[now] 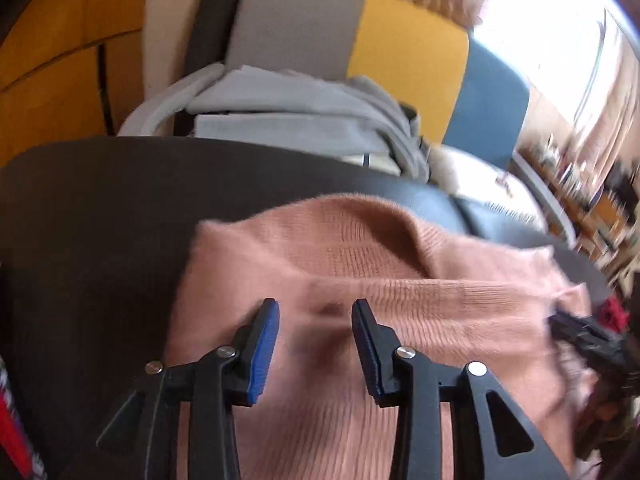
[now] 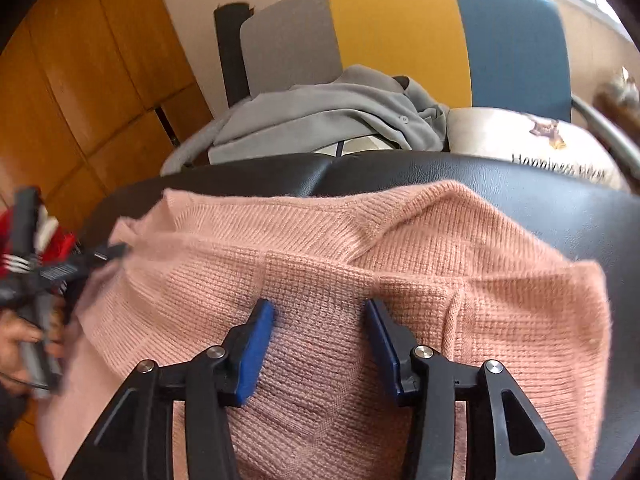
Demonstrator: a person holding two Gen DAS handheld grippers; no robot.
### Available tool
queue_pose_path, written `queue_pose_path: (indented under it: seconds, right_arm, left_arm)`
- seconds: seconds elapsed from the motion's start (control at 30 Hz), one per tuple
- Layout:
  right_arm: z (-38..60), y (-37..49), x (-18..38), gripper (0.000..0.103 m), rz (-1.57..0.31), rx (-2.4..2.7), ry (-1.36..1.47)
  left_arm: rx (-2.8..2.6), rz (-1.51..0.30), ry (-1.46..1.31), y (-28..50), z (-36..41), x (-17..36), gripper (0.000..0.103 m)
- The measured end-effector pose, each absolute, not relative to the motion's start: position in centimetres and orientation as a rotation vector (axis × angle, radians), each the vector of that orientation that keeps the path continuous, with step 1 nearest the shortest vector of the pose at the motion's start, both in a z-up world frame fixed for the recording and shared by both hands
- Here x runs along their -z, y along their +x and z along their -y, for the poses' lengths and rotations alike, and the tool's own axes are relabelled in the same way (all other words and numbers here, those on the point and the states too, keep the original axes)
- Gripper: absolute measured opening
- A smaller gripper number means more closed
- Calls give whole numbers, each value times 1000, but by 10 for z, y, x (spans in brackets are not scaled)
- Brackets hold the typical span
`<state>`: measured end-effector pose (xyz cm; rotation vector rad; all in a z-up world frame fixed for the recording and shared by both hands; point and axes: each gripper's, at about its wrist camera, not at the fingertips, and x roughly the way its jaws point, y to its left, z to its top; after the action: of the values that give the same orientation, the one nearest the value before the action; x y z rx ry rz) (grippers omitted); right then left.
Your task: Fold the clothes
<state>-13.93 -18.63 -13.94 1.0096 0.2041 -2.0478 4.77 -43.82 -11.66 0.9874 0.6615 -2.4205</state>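
In the left wrist view, the left hand-held gripper [image 1: 315, 312] has its two blue-padded fingers [image 1: 264, 350] spread wide, and nothing is held between them. They hang over a pink knitted sweater [image 1: 400, 280], and I cannot tell if the tips touch the wool. The sweater lies on a black padded bench [image 1: 100, 208], under the fingers and stretching ahead of them and off to the right. At the right edge of the sweater you can see the dark tip of the right hand-held gripper [image 1: 568, 326], but it is blurry. Behind the bench stands a chair [image 1: 408, 44] with gray, yellow and blue stripes on its back, and a gray garment [image 1: 320, 104] is piled on its seat. A white cushion [image 1: 472, 180] sits beside that pile. In the right wrist view, the right hand-held gripper [image 2: 320, 310] is also open wide with nothing between its blue pads [image 2: 252, 356]. The pink knitted sweater [image 2: 400, 240] fills the space under and in front of it, with a fold running across just past the fingertips. The far edge of the sweater stops short of the back edge of the black padded bench [image 2: 560, 192]. At the left side, a blurry left hand-held gripper [image 2: 110, 252] reaches the sweater's left edge, and a person's hand [image 2: 20, 344] holds its handle. The striped chair [image 2: 400, 32] with the gray garment [image 2: 340, 116] and the white cushion [image 2: 520, 140] stands behind.
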Motion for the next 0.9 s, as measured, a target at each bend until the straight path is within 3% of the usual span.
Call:
queue_pose_path:
  seconds: [0.2,0.37,0.6,0.77,0.9]
  right_arm:
    - [175,-93,104,54,-223,2019,931]
    - [162,-78,132,59,-287,2030,994]
    - [157,-89,141,60,-264,2051,989]
    - [151,-101,139,62,-370,2135,996]
    - [138,-97,128,73,-321,2148,1055]
  left_arm:
    - [2447,-692,980,113,415,114,40]
    - [2399,-621,1073,123,412,150,40]
    - [2429,-728,1102,131,429,142,40]
    - [2444,-759,1034,197,414,124,46]
    - [2460,-809,1037,253,386,126,49]
